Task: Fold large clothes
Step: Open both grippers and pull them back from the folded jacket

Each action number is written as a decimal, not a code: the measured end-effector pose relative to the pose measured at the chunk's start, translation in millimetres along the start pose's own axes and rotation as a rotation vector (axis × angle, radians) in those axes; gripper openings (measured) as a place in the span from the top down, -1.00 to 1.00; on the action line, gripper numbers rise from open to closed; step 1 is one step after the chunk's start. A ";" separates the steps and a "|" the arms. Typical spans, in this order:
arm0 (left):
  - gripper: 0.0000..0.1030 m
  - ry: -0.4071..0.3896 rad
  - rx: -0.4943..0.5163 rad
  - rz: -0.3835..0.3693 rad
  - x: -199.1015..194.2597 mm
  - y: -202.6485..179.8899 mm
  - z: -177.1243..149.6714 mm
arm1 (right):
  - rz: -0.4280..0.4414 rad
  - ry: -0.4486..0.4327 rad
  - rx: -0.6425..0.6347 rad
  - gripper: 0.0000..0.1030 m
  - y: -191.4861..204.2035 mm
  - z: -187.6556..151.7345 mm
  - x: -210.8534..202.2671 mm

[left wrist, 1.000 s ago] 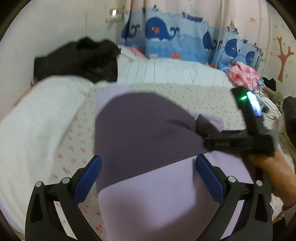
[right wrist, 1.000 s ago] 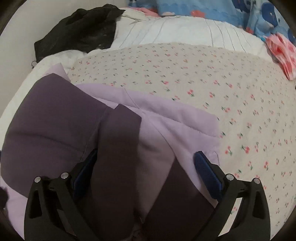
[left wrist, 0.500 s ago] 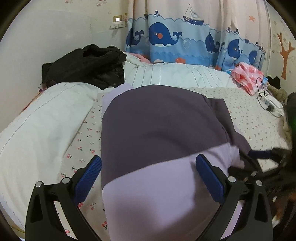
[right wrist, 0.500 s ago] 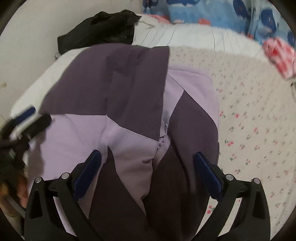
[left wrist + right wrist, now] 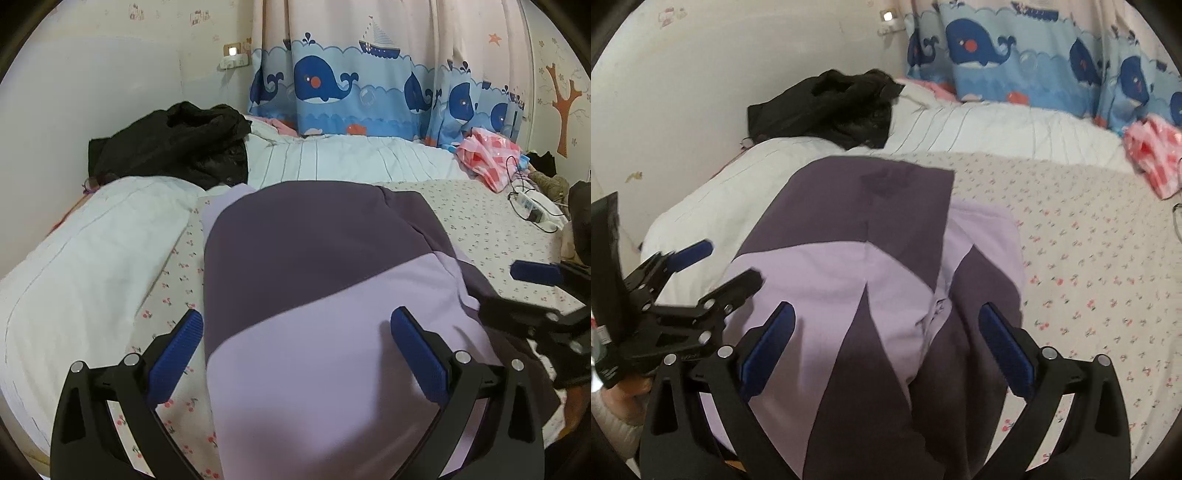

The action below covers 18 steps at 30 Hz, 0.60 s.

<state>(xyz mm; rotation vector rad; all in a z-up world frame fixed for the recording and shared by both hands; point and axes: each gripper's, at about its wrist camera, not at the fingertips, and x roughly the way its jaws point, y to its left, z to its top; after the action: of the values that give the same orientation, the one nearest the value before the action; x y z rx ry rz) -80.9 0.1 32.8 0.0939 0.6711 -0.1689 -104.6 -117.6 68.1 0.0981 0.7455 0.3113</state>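
A two-tone garment (image 5: 314, 295), dark purple at its far end and pale lilac nearer the cameras, lies folded lengthwise on a bedspread (image 5: 480, 214) printed with small red cherries. From the right wrist view the garment (image 5: 871, 266) shows angled colour panels, with a zip line visible where two halves meet and a lilac layer showing from under its right edge. The left gripper (image 5: 295, 354) is above the lilac part, its blue-padded fingers (image 5: 177, 354) spread wide and clear of the cloth. The right gripper (image 5: 882, 354) is likewise above the near end of the garment, fingers apart, holding nothing. A white quilt (image 5: 81, 266) lies beside the bedspread, black clothing (image 5: 173, 144) is heaped near the wall, and a whale-patterned curtain (image 5: 351, 92) hangs behind the bed. A pink-and-red bag (image 5: 487, 155) rests at the far right.
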 end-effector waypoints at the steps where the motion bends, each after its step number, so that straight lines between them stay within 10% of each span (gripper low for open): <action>1: -0.89 0.006 -0.007 -0.008 -1.0 -0.1 0.5 | -0.014 -0.010 0.015 -0.86 -2.9 1.7 0.3; 18: -0.89 0.071 -0.151 -0.026 -3.9 24.7 6.0 | -0.176 -0.050 -0.002 -0.86 15.5 16.8 14.1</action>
<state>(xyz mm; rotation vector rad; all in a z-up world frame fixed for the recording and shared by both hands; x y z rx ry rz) -75.7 24.0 40.7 -0.0538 0.7544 -0.1403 -87.1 -98.1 74.3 0.0381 0.6991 0.1418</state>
